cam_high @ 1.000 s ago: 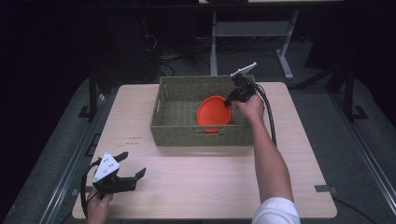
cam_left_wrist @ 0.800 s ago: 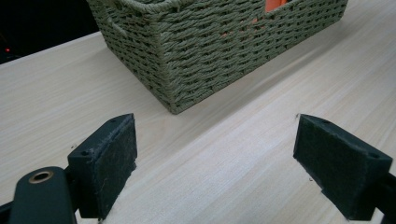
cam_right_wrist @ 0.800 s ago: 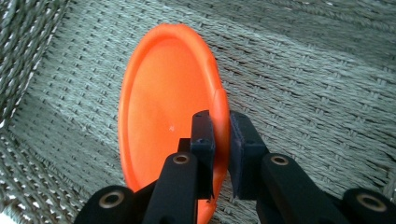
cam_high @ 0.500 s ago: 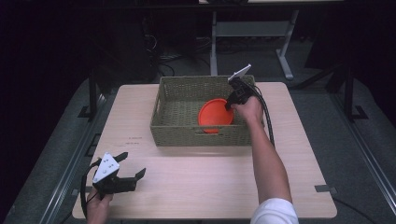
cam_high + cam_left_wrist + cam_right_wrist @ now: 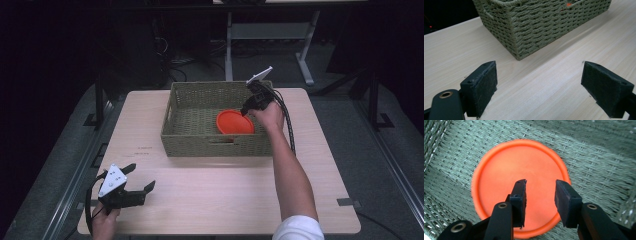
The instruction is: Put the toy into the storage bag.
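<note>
The basket [image 5: 210,142] is rough woven cord, matt green. The orange plate [image 5: 519,185] in it looks like smooth matt plastic. The worktop [image 5: 544,90] is pale wood grain, smooth with a slight sheen.

The left gripper [image 5: 539,87] hovers with jaws wide apart over the pale wooden table [image 5: 564,82], facing a woven basket's [image 5: 544,22] corner (orange glimpsed inside).

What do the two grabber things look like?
Both grippers, left and right, are black with two flat padded jaws. Each carries a grey three-cornered plate on top and trails a black cable. The right arm wears a short white sleeve.
</note>
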The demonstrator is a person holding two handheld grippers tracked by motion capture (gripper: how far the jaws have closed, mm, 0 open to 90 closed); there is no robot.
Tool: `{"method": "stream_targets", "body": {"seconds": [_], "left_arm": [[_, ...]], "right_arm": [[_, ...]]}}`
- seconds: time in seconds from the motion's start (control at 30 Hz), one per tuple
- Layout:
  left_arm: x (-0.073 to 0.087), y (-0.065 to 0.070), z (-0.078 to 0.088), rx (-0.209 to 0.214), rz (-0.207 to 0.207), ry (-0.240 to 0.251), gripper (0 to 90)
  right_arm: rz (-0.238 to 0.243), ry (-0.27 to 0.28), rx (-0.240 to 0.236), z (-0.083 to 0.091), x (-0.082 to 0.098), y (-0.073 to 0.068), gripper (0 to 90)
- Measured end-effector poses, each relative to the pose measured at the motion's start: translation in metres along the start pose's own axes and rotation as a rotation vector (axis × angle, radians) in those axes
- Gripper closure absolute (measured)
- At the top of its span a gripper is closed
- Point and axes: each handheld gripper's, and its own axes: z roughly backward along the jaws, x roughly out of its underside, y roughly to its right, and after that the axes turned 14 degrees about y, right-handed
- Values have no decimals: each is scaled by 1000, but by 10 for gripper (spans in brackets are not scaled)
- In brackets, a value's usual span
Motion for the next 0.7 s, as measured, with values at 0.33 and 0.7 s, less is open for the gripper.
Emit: {"method": "stream_targets", "body": {"seconds": [0.33, 0.7], "left_arm": [[0, 1, 0, -2, 2, -1, 129], [1, 1, -1, 1, -4, -9, 129]], "right_arm": [[7, 60, -57, 18, -2, -8, 541], [-6, 102, -155, 32, 7, -7, 417]]}}
